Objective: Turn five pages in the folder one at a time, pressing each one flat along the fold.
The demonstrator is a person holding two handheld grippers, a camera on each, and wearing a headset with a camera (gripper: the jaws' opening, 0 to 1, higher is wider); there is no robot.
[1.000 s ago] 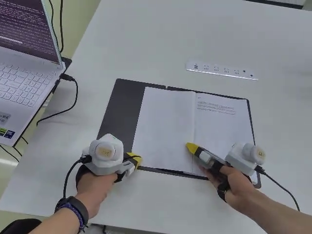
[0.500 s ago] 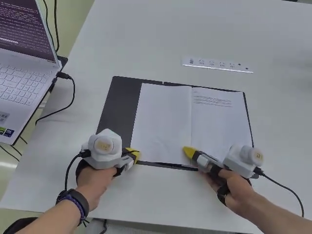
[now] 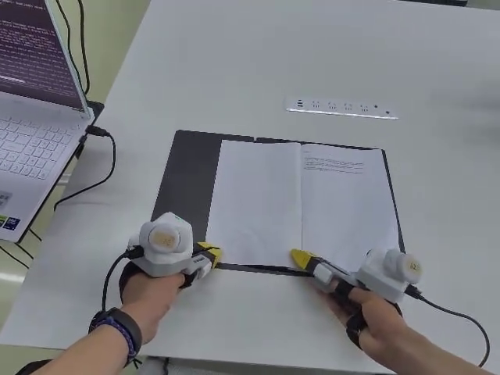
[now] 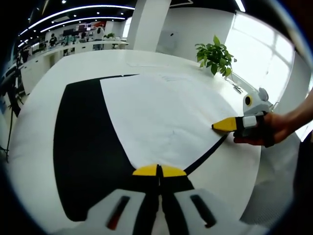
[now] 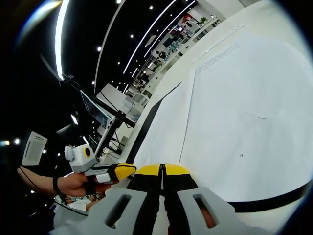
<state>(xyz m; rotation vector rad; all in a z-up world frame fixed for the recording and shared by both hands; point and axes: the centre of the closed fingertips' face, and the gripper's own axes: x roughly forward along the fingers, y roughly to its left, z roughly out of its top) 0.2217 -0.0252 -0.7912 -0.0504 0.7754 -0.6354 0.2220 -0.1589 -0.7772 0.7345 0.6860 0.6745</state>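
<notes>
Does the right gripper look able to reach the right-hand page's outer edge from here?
Probably yes. The right gripper rests shut at the foot of the fold, the right-hand page lies bare beside it, and the left gripper is off at a corner of the left page.

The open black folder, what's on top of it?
White paper pages lie open on it, text on the right one. The right gripper, jaws shut, is at the fold. Anything beneath the pages is covered.

A: How many grippers?
B: Two: the left gripper (image 3: 209, 252) and the right gripper (image 3: 301, 257).
A: And the rest?
B: One folder (image 3: 187, 187), one laptop (image 3: 31, 144), one power strip (image 3: 340, 107), one potted plant (image 4: 215, 53).
</notes>
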